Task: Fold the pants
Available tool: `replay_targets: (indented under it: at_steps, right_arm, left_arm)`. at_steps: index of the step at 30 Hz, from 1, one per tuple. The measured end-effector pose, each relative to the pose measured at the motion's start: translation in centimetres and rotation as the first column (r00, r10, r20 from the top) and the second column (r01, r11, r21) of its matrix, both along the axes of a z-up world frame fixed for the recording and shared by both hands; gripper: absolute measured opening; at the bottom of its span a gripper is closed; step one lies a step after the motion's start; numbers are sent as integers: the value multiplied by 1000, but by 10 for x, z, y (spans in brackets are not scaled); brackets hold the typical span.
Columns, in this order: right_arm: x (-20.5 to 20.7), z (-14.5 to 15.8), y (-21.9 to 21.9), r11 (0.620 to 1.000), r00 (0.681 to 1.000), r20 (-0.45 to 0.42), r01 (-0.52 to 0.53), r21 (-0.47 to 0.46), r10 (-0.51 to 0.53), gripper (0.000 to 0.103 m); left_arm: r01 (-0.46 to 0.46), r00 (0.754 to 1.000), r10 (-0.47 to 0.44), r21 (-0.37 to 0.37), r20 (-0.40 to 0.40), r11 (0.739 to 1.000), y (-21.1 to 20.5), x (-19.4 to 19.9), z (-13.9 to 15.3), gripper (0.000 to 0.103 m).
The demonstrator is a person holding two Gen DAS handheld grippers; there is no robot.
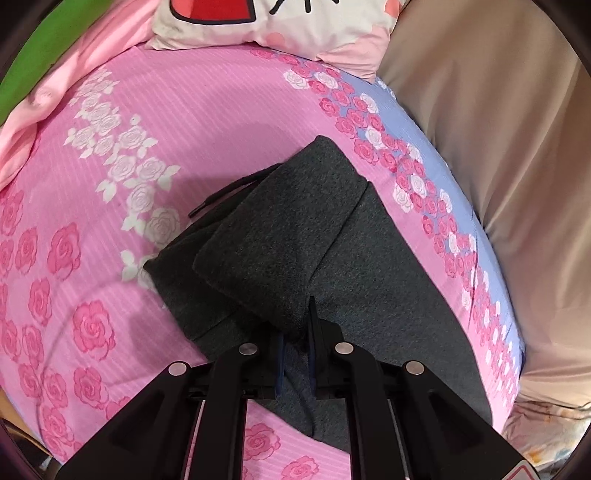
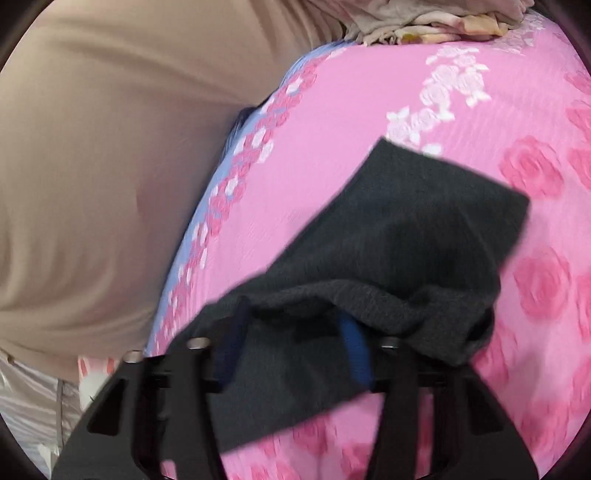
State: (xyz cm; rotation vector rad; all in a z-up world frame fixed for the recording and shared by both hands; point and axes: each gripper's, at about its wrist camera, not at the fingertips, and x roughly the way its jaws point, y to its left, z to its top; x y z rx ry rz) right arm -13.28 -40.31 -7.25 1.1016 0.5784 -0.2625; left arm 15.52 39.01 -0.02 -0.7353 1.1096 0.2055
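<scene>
1. The dark grey pants (image 1: 295, 236) lie mid-bed (image 1: 207, 110), partly folded.
2. The left hand-held gripper (image 1: 295, 325) pinches a folded corner.
3. The right hand-held gripper (image 2: 291, 332), jaws wide, has cloth draped between them.
4. Likely left: one last fold.

Black brush-like strokes on the white pillow (image 1: 273, 22), cut off by the top edge of the left wrist view and not readable as any word or character. A red-edged triangular sign on a sticker (image 1: 519, 472) at the bottom right corner of the same view, on the gripper body, too cropped to make out. No legible text, brand or number anywhere in the blurred right wrist view.
</scene>
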Motion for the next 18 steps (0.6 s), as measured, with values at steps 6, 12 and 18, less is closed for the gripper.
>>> replay_targets:
  at_steps: [6,12,18]
  right_arm:
    - [-4,79,-9,987,983,172,-38,-154,65,3]
    - [-21,33,-8,950,988,-74,-151,-275,135,5]
    - [-45,6,-14,971,989,-80,-134,-198,121,53]
  left_arm:
    - [62,994,-67,61,88,996,4,3,49,8]
    - [95,992,-81,147,-99,985,15,0,-2,9]
    - [72,996,-60,193,-67,979,14,-15,2,44]
